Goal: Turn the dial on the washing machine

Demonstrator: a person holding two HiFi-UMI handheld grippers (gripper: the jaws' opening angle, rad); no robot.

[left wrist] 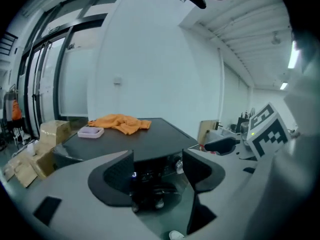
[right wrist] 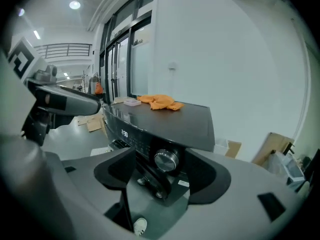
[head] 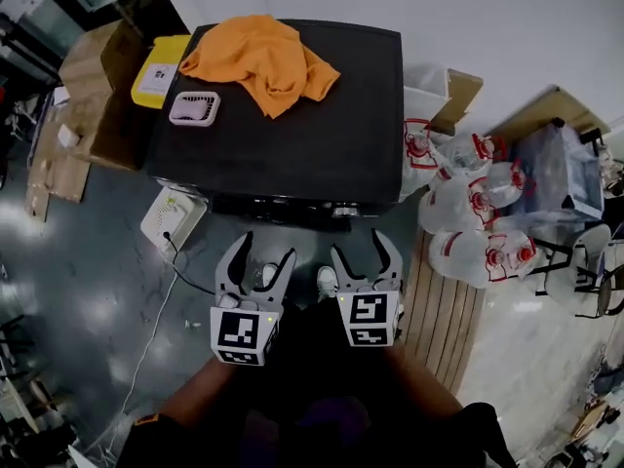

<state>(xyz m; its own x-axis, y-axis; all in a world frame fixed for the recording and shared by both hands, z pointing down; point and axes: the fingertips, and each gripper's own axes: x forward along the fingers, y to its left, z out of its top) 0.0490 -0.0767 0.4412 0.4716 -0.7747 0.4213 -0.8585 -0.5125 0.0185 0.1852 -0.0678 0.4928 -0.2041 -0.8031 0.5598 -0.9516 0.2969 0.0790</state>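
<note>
Head view looks down on a black washing machine [head: 292, 135] set against a white wall, its flat top filling the middle of the picture. To its right, a heap of clear water jugs [head: 478, 217] with red caps lies on the floor beside wooden slats [head: 439, 310]. To its left stand brown cardboard boxes [head: 93, 96], with a yellow box [head: 161, 66] just beside the machine's back left corner. A crumpled orange cloth [head: 261, 58] lies on the back part of the machine's top. Near it, toward the left front, sits a small pink tray [head: 194, 108]. On the floor by the machine's front left corner rests a white box [head: 173, 217] with a cable running from it.

Both grippers are held side by side in front of the machine's front edge, apart from it. The left gripper [head: 267, 250] has its jaws spread with nothing between them. In the left gripper view they frame the dark front of the machine. The right gripper [head: 360, 246] also has its jaws spread and grips nothing.

In the right gripper view the dial [right wrist: 166, 160], a round knob with a silver rim, sits toward the right end of the machine's control panel. It shows in the gap between the jaws and touches neither of them. The left gripper view shows the same dial [left wrist: 178, 164] partly hidden behind the jaw on that view's right.
</note>
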